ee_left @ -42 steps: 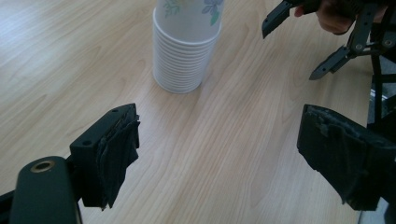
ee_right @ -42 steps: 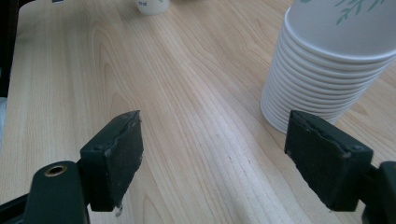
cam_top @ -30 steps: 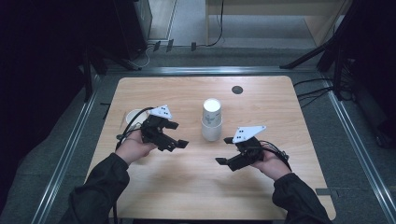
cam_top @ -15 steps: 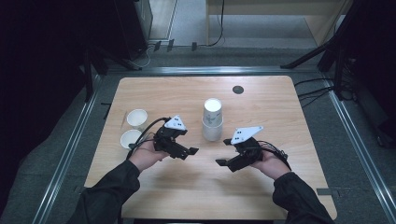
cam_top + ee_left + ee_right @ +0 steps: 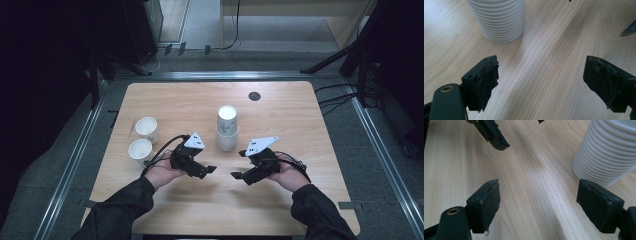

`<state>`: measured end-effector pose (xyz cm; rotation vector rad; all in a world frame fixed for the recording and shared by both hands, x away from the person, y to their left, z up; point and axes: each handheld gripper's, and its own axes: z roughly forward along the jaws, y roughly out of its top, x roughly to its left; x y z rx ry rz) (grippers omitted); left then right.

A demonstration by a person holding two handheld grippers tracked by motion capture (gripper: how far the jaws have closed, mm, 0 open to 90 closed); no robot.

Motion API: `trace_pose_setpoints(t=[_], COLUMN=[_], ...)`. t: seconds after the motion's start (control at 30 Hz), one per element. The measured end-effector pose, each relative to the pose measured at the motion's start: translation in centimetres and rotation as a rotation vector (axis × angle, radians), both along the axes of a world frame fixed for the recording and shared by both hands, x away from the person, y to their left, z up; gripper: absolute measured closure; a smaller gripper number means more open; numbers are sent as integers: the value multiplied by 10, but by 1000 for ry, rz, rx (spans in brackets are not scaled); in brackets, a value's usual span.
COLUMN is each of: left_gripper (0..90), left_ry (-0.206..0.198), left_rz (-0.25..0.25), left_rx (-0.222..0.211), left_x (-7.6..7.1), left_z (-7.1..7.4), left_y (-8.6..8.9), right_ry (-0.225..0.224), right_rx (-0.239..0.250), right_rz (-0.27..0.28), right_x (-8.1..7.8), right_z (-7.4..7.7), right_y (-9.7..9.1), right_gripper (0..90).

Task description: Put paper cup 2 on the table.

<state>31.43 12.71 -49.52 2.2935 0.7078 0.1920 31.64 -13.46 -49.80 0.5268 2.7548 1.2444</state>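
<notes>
Both jaws of the left hand-held gripper (image 5: 210, 170) stood wide apart with nothing between them, low over the pale wooden bench (image 5: 300, 115). The right hand-held gripper (image 5: 236, 175) faced it across a short gap, its jaws likewise spread and empty. Just beyond and between the two tips rose the tall stack of white ribbed paper cups (image 5: 227, 128), upright; in the left gripper view it stood ahead and to the left of the jaws (image 5: 499, 20), in the right gripper view ahead and to the right (image 5: 609, 150), touched by neither. Behind the left hand-held gripper, near that wrist, sat two single white paper cups (image 5: 144, 139), upright and just beside each other. The work seemed to be unstacking: the step in hand looked like the approach to the stack. The next move would likely call for one gripper to steady the lower cups while the other closed on the top rim.
</notes>
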Motion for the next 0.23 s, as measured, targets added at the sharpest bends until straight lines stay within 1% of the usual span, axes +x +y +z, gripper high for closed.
trace_pose_setpoints(t=[0.2,0.23], left_gripper=[130,130], left_ry=[18,31], left_rz=[4,-3], left_rx=[15,21], left_x=[2,3], left_z=[-7,-9], left_y=[1,1], right_ry=[6,4], right_rx=[-7,-10], right_rz=[2,5], right_x=[1,1], right_z=[-2,-2], right_y=[1,1], right_gripper=[195,195])
